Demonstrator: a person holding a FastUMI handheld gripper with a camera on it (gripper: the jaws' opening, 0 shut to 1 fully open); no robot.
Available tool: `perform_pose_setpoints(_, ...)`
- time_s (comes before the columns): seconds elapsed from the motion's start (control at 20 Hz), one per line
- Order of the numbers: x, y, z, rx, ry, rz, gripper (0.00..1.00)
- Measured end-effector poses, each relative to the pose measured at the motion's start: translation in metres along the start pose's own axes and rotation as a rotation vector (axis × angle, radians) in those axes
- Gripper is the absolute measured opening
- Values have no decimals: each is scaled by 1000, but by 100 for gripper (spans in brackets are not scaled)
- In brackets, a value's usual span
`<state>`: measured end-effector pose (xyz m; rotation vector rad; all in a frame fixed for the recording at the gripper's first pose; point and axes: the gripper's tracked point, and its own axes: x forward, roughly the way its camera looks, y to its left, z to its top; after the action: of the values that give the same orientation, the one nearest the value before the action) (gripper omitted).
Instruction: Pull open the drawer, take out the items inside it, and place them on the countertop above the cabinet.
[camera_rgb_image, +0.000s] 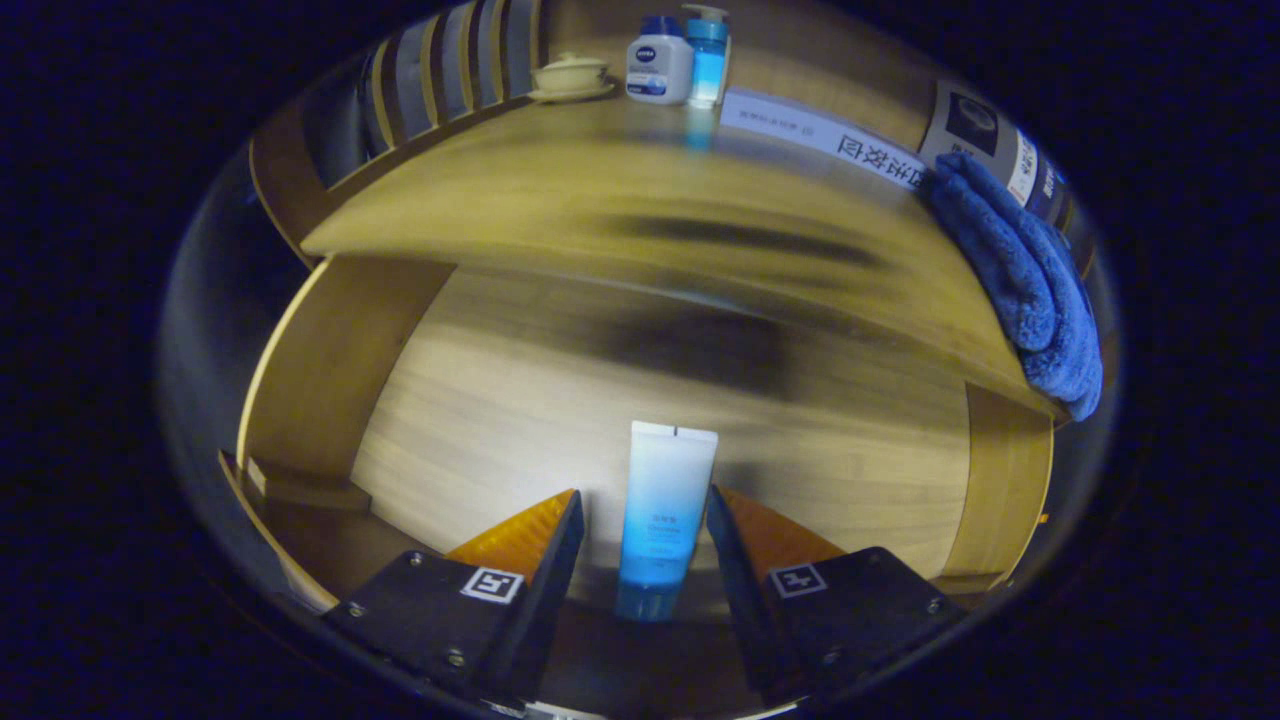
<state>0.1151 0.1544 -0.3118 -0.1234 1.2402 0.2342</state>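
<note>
Background objects. A blue towel (1020, 275) is lying draped over the far right side of the wooden surface, just in front of a printed box (985, 135). A white strip with printed characters (820, 135) is lying flat beside the box. A cream lidded dish on a saucer (570, 77) is sitting at the back left, near a slatted wooden rail (450, 70).

The claw (645, 520) stands open low in the frame, a blue-and-white tube (662, 515) lying between its fingers inside the open wooden drawer (480, 420). Above, on the bench (560, 190), sit two bottles (680, 62), a lidded bowl (570, 75) and a blue towel (1030, 280) at right.
</note>
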Motion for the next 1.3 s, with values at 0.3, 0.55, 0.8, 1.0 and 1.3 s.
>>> perform_pose_setpoints(0.3,10,-3,-13,-3,89,-1,69)
perform_pose_setpoints(0.55,10,1,-10,34,50,34,47)
perform_pose_setpoints(0.8,7,3,-3,38,-24,43,43)
perform_pose_setpoints(1.0,-4,-2,16,39,-157,11,43)
perform_pose_setpoints(1.3,-45,1,42,14,-378,26,43)
